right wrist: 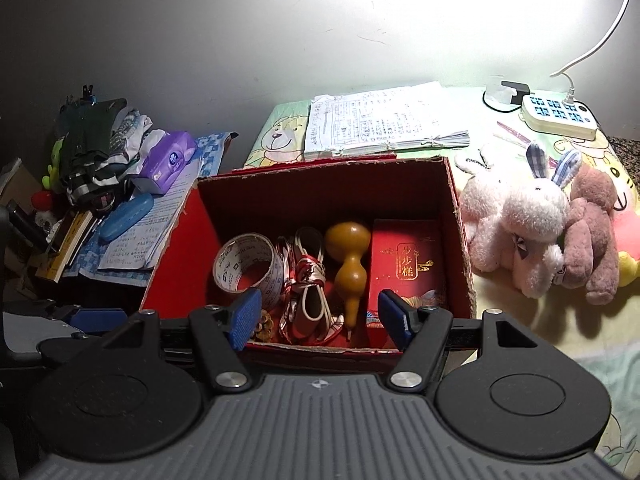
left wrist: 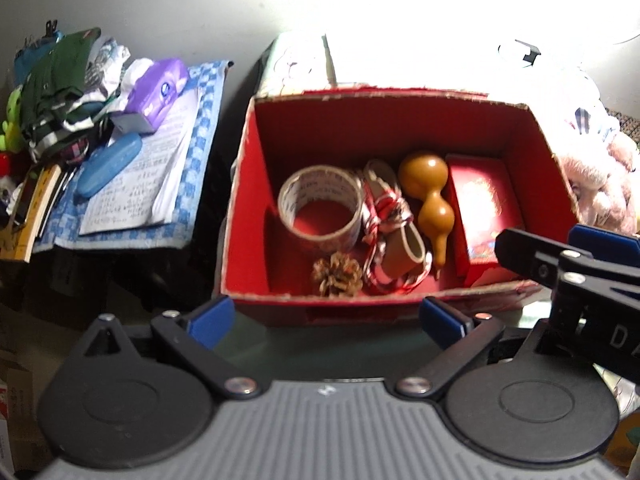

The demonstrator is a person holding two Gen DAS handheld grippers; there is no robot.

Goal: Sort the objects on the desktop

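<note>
Left gripper (left wrist: pixel 326 318) spread wide, empty, hovering at the near rim of the red box (left wrist: pixel 248 184). Right gripper (right wrist: pixel 320 318) likewise parted, holding nothing. Inside the box: tape roll (right wrist: pixel 248 266) at 9 o'clock, gourd (right wrist: pixel 350 258) central, red packet (right wrist: pixel 408 268) at 3 o'clock, pine cone (left wrist: pixel 338 274) at 7 o'clock. Plush rabbit (right wrist: pixel 520 216) on the desk beside the box at 3 o'clock.

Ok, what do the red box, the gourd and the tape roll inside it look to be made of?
Red box: likely cardboard, matte, with frayed pale edges along the rim. Gourd: looks like a dried natural gourd or wood, tan-brown and smooth with a slight sheen; hard to tell which. Tape roll: seems to be glossy translucent plastic tape with printed marks, wound in a ring.
</note>
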